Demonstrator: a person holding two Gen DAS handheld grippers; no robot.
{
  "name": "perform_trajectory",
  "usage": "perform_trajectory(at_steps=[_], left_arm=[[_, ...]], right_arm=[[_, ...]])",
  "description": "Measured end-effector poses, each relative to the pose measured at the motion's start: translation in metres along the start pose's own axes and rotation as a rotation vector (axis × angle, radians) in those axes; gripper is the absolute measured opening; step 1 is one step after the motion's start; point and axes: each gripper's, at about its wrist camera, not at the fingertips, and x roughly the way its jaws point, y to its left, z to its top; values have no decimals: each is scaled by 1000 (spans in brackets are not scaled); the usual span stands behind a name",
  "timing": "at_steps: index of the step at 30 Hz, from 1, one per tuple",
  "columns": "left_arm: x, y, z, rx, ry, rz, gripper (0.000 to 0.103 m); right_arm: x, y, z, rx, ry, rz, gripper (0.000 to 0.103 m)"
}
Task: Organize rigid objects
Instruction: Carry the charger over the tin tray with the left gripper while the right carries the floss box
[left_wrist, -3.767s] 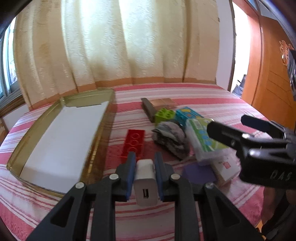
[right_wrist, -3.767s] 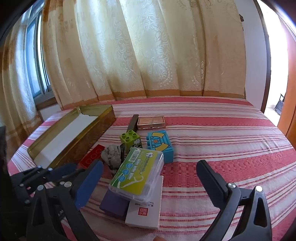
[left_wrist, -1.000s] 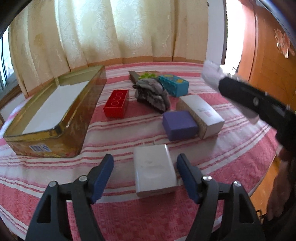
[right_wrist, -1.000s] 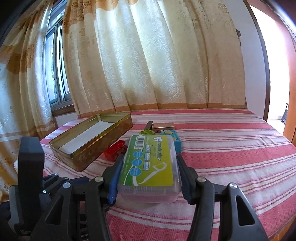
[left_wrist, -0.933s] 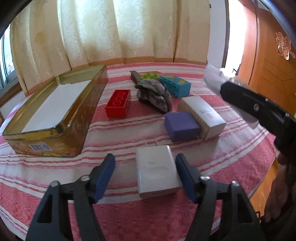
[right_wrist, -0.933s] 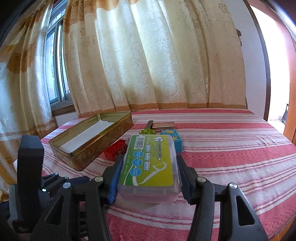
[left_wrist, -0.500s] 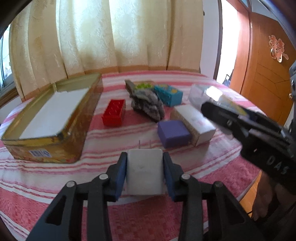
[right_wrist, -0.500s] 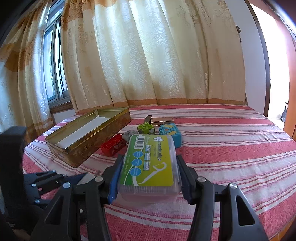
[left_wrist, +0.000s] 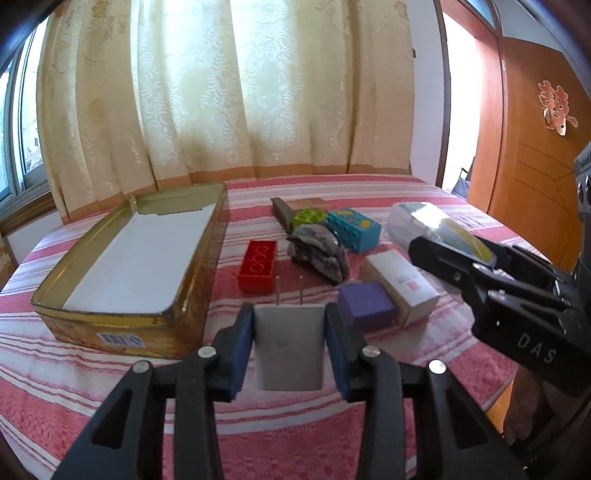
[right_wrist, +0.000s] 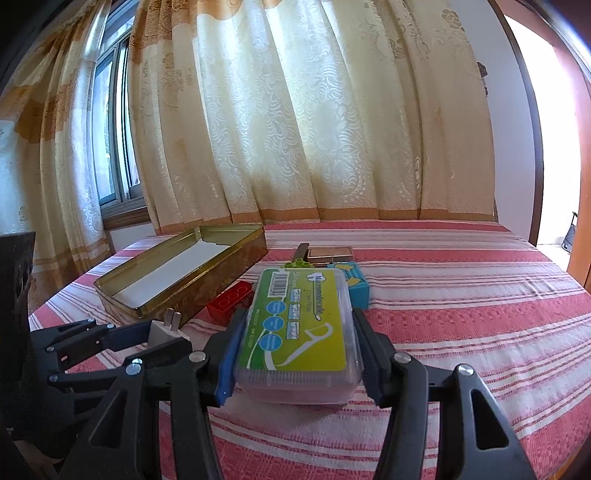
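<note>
My left gripper (left_wrist: 290, 341) is shut on a white charger plug (left_wrist: 290, 350), prongs pointing forward, held above the striped cloth just right of the open gold tin (left_wrist: 122, 321). My right gripper (right_wrist: 295, 347) is shut on a clear floss-pick box with a green label (right_wrist: 299, 321) and holds it above the table. That box also shows in the left wrist view (left_wrist: 436, 225), right of the other objects. The charger plug (right_wrist: 166, 332) and left gripper show at lower left in the right wrist view.
On the red-striped cloth lie a red brick (left_wrist: 257, 266), a grey rock (left_wrist: 319, 253), a purple block (left_wrist: 365, 306), a white carton (left_wrist: 402, 286), a blue brick (left_wrist: 354, 229), a green brick (left_wrist: 308, 216) and a brown box (left_wrist: 301, 205). Curtains hang behind; a door (left_wrist: 535, 147) stands right.
My left gripper closed on the charger plug and lifted it off the cloth. My right gripper kept its hold on the floss-pick box and shifted slightly.
</note>
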Motion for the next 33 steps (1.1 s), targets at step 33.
perform_trajectory(at_steps=[33], left_arm=[[19,41,51,30,-216,176,37]], right_arm=[[27,11,50,-60,-179,-7,56]])
